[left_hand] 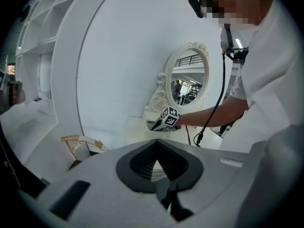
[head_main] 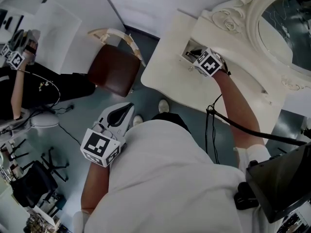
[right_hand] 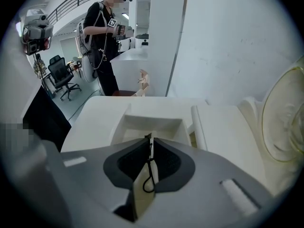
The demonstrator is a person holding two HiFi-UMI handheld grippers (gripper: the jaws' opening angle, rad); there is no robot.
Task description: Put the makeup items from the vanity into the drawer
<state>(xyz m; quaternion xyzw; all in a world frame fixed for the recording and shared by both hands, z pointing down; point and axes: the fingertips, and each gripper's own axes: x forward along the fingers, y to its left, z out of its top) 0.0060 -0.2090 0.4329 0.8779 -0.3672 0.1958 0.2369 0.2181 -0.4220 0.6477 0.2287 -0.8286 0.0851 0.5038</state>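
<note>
One thin makeup item (right_hand: 150,138), with a black cord loop hanging from it, is pinched between the closed jaws of the right gripper (right_hand: 150,146), which hangs just over the open drawer (right_hand: 152,119) of the white vanity (head_main: 170,69). Well apart from the vanity, the left gripper (left_hand: 155,147) sits low beside the person's waist near a brown chair (head_main: 112,71), its jaws together with nothing between them.

Right gripper (right_hand: 149,145): pinched on a thin pale item (right_hand: 145,189) (black loop hanging)
Drawer (right_hand: 153,122): open, just beyond the tips
</note>
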